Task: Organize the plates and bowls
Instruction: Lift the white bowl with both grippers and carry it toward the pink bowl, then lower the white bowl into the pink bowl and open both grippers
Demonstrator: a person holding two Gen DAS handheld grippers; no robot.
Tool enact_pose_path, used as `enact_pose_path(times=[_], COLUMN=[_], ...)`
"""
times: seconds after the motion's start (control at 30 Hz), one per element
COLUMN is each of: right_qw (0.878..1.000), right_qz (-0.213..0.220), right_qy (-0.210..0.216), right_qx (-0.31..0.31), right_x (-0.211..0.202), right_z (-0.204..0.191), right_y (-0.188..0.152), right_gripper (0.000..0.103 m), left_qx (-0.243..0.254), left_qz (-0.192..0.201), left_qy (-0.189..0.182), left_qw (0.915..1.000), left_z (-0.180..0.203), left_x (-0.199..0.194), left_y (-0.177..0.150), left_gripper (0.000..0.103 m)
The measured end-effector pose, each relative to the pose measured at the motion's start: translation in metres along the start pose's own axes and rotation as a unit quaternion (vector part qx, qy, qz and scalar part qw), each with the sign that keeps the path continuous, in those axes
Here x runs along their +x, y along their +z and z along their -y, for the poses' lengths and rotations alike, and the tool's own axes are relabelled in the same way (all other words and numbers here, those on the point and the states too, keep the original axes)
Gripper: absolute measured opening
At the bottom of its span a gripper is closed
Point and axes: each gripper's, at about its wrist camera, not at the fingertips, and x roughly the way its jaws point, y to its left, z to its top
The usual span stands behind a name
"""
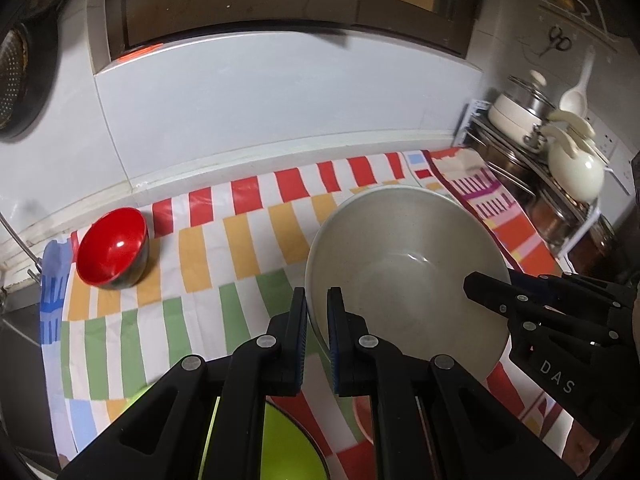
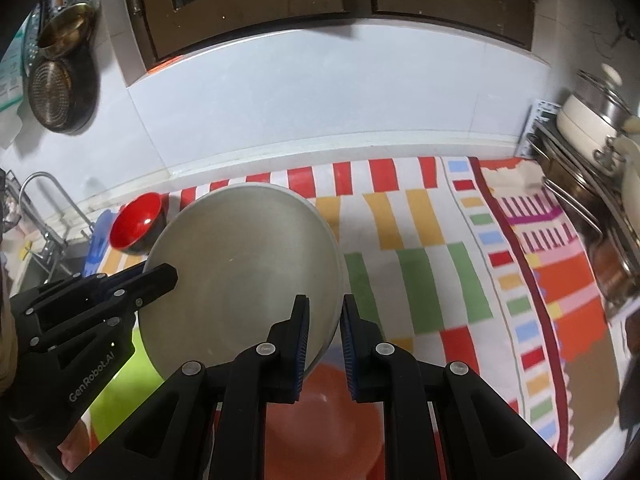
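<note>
Black fingers of the left gripper (image 1: pixel 317 312) are filling the bottom of the left wrist view, pinching the near-left rim of a large grey bowl (image 1: pixel 408 276) between their blue pads; the bowl is sitting tilted over the striped cloth (image 1: pixel 248 240), its hollow facing the camera; the right gripper (image 1: pixel 486 292) is reaching in from the right and clamping the opposite rim; a red bowl (image 1: pixel 114 248) is lying tipped at the far left of the cloth, well apart; a lime-green dish (image 1: pixel 288 440) is showing beneath the fingers.

Seen from the right wrist, the right gripper (image 2: pixel 325 320) is closing narrowly on the grey bowl's (image 2: pixel 244 272) right edge; the left gripper (image 2: pixel 156 280) is gripping its left edge; an orange plate (image 2: pixel 320 408) is lying underneath, the red bowl (image 2: pixel 138 224) just behind.
</note>
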Motion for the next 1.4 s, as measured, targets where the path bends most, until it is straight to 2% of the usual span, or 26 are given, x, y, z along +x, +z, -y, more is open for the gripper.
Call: enact_pose_path(times=[0.27,0.57,0.83,1.4], right_qw=[1.0,1.0,0.999,0.997], right_qz=[-0.003,-0.019,-0.032,-0.074], right_qy=[-0.01,-0.013,-0.019,-0.012], right_qx=[0.016,0.02,0.013,0.006], right_x=[-0.025,-0.029,-0.018,0.01], right_z=[0.008,0.015,0.021,0.03], right_y=[-0.034,-0.062,-0.076,-0.094], right_gripper=[0.017,0.017,0.017,0.017], left_qx=[0.012,0.013,0.01,0.013], left_qz=[-0.014,-0.041,-0.067,-0.092], left_qy=[-0.008,-0.006,0.002,0.023], left_qw=[0.9998,0.9991,0.9977,0.9954], left_z=[0.019,0.029,0.036,0.043], left_x=[-0.011,-0.001,0.017,0.038], left_y=[-0.026,-0.05,-0.063,-0.077], left_gripper=[0.011,0.012,0.012,0.012])
